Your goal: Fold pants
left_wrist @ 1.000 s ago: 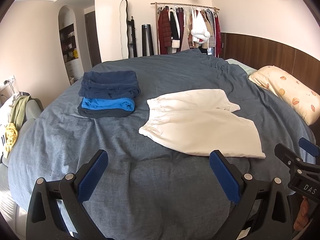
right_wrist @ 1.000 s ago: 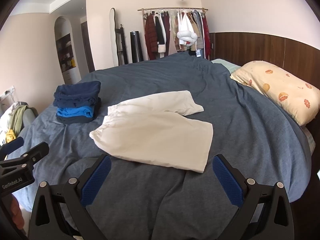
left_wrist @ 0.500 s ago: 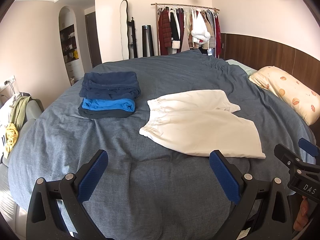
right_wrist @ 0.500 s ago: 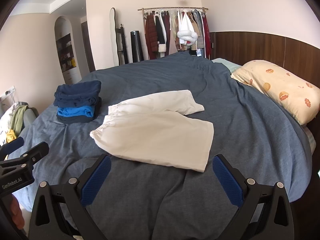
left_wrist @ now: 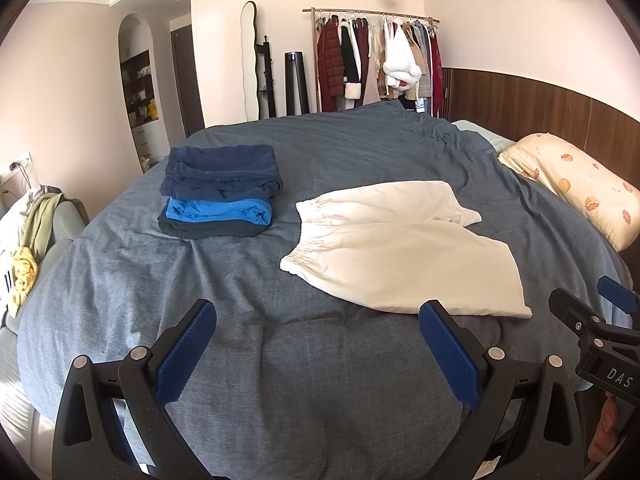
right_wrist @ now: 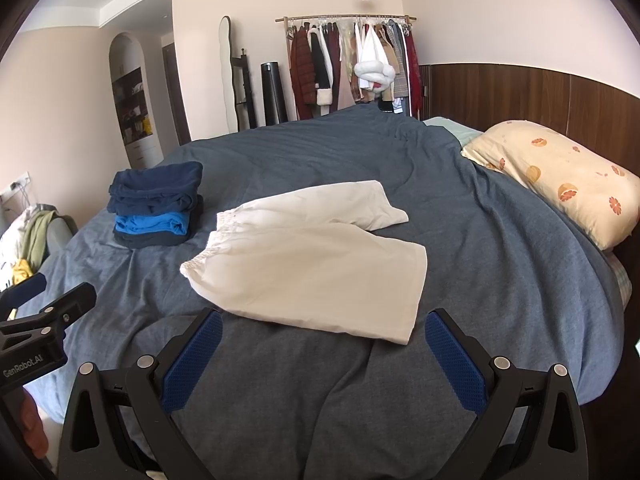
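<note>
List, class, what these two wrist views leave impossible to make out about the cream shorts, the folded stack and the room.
- Cream shorts: underside hidden against the duvet, both views.
- Folded stack: how many garments it holds; layers overlap.
- Pillow: far end cut off at the right edge, right wrist view.
- Clothes rack: individual garments too small.
- Left gripper, right gripper: handles below the frame.

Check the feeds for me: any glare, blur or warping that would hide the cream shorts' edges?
Left wrist view: sharp, even daylight, cream shorts clearly outlined on the blue duvet; fisheye bends the wood headboard, corners are vignetted. Right wrist view: equally sharp, shorts unglared, soft shadow under the near hem; pillow bright but not blown out.
</note>
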Motion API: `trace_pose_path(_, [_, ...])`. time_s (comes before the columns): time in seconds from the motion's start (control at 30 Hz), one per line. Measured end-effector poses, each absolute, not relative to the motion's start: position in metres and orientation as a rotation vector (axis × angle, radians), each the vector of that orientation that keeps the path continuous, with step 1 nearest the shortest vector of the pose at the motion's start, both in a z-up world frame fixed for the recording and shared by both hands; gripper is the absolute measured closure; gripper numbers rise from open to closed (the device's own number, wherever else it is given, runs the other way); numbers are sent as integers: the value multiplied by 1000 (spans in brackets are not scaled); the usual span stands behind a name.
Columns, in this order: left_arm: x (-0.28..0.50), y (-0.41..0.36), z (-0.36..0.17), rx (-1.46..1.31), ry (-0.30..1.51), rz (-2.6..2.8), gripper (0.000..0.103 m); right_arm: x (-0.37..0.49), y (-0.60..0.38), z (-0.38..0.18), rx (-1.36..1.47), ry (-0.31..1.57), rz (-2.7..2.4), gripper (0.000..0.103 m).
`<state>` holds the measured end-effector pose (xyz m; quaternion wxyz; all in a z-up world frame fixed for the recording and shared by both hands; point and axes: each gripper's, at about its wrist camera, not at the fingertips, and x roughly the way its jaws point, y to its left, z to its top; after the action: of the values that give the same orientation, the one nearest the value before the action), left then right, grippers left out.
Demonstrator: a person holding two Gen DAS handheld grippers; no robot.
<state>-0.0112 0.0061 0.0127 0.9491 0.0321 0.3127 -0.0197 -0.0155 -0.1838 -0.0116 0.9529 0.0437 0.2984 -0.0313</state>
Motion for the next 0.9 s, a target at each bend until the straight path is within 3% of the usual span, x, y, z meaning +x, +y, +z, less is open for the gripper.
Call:
trace_pose_path(0.5, [-3,19,12,50,650,-33,0,-16,-179,-12,80,612,-64,0])
trace_pose_path(0.9, [16,41,-20,28,697,3,1,5,-180,-40,142,692,-63,0])
